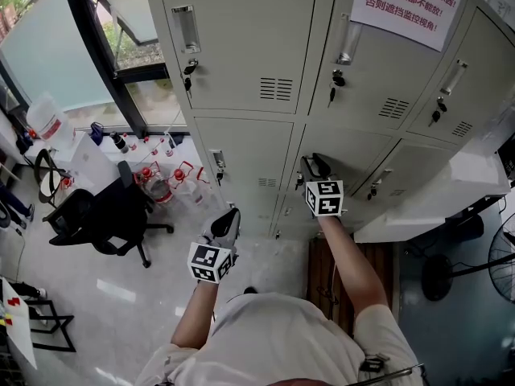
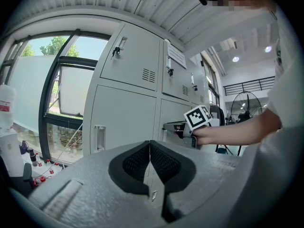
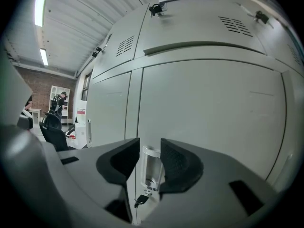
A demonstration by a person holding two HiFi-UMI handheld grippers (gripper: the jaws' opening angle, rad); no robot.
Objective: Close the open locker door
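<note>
Grey lockers fill the wall ahead. My right gripper (image 1: 315,166) is up against the lower middle locker door (image 1: 358,161), at its left edge. In the right gripper view, that gripper (image 3: 149,151) stands open with the door's recessed metal handle (image 3: 151,167) between the jaws; the pads do not visibly press on it. A key (image 3: 141,201) hangs in the lock just below. The door (image 3: 213,118) looks about flush with its neighbour. My left gripper (image 1: 228,218) hangs back from the lockers, lower left. Its jaws (image 2: 150,148) are shut with nothing between them.
A black office chair (image 1: 105,215) and several water bottles (image 1: 165,179) stand on the floor at the left by the window. A white ledge (image 1: 434,199) juts out at the right, with a fan (image 1: 491,264) beyond. A printed notice (image 1: 402,2) hangs on an upper locker.
</note>
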